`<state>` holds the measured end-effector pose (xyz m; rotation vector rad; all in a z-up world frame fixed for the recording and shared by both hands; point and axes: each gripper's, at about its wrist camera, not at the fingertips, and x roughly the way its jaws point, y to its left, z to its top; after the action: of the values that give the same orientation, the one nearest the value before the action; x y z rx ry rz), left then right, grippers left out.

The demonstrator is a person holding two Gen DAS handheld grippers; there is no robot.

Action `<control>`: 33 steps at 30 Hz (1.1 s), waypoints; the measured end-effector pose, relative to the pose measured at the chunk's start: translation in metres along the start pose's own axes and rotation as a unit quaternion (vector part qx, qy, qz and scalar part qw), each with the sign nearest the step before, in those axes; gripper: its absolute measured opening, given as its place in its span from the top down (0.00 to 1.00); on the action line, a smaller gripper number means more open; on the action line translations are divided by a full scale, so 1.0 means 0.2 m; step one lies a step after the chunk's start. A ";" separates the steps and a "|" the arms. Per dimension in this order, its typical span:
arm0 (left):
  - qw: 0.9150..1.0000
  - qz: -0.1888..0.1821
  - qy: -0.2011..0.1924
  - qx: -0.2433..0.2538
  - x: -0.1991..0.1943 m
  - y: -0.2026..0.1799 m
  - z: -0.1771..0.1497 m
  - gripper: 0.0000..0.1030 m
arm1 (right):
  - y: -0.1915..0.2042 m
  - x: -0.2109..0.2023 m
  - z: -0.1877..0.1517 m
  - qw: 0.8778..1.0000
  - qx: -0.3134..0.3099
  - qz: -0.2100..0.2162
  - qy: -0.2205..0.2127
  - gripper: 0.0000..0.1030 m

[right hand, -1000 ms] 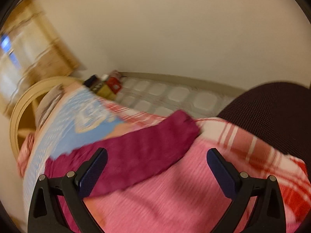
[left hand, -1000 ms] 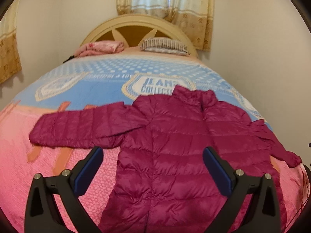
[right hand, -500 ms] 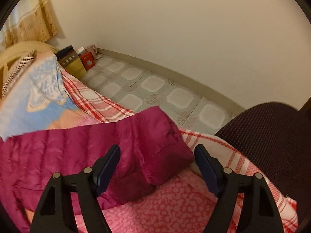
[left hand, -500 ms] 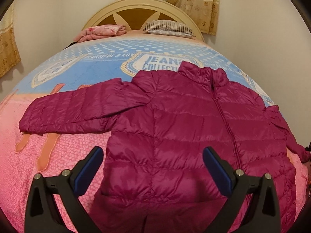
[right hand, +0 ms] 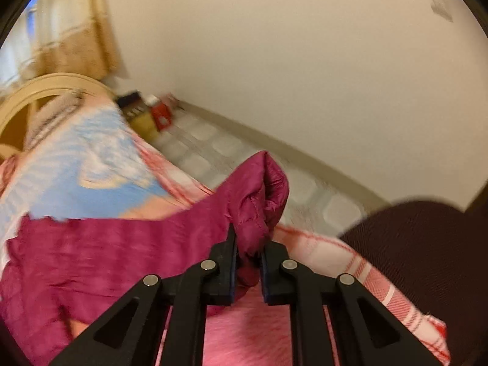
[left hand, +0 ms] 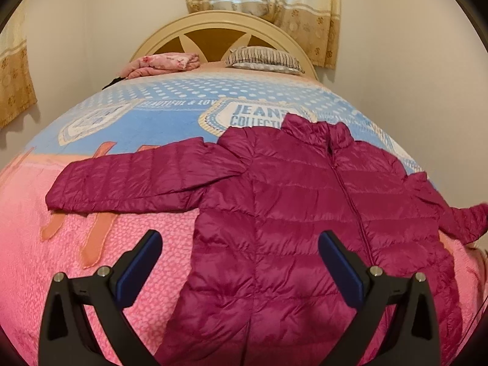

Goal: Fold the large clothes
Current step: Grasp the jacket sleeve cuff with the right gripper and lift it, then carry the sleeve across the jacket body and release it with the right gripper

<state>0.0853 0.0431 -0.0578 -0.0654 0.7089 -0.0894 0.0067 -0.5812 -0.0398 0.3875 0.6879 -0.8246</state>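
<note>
A magenta puffer jacket (left hand: 299, 213) lies front up on the bed, zipped, collar toward the headboard. One sleeve (left hand: 128, 180) stretches flat to the left. My left gripper (left hand: 241, 262) is open and empty, hovering above the jacket's lower hem. In the right wrist view my right gripper (right hand: 248, 253) is shut on the cuff of the other sleeve (right hand: 259, 195) and holds it lifted off the bed at the right edge. That raised sleeve end also shows in the left wrist view (left hand: 469, 219).
The bed (left hand: 91, 274) has a pink and blue cover, a striped pillow (left hand: 262, 59) and a folded pink blanket (left hand: 164, 62) by the headboard. A dark chair (right hand: 427, 244) stands beside the bed. Boxes (right hand: 146, 116) sit on the tiled floor by the wall.
My right gripper closed on the sleeve cuff and lifted it off the bed. My left gripper stayed open and pulled back a little, so the jacket looks farther away.
</note>
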 end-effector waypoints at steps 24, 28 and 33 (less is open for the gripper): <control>0.998 0.021 -0.041 -0.045 -0.19 0.38 -0.03 0.00 | 1.93 -0.76 -0.83 0.908 -0.233 0.348 0.019 0.90; 0.998 0.024 -0.036 -0.041 -0.16 0.41 -0.03 0.00 | 2.11 -0.66 -1.00 0.901 -0.253 0.351 0.037 0.90; 0.998 0.025 -0.027 -0.041 -0.11 0.44 -0.04 0.00 | 2.20 -0.60 -1.16 0.892 -0.269 0.359 0.057 0.90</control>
<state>0.0694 0.1331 -0.0581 -0.1283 0.6601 -0.0096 0.1967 -0.1102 -0.1007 0.1564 0.7757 0.1081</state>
